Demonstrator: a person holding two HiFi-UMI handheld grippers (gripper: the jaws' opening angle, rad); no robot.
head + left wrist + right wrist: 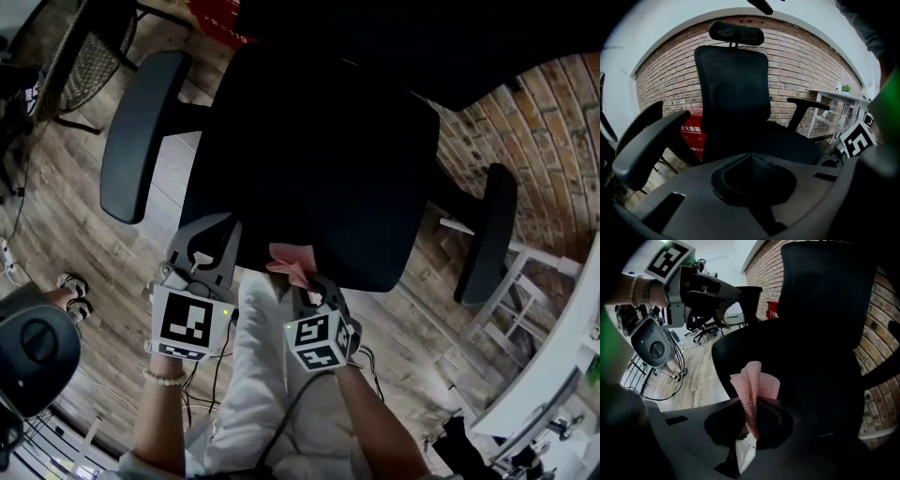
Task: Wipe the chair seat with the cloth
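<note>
At the front edge of the black padded chair seat (309, 178), both grippers point toward the chair. The right gripper (298, 281) has its jaws pressed together on the thin pink textured cloth (752, 385). The cloth is folded and stands up from the jaws like a small fan, with a white tag end hanging below the grip. In the head view the cloth lies just over the front rim of the seat. I cannot tell if it already touches the surface.

The left gripper (752, 159) is near, on the left side of the front rim. Its jaws are together and nothing is between them.

The seat lies straight ahead of the right gripper and somewhat below it, and it extends away toward the backrest. In my judgement the wiping is not yet begun. The right hand must lower the free fold flat on the seat and move it forward and sideways.
</note>
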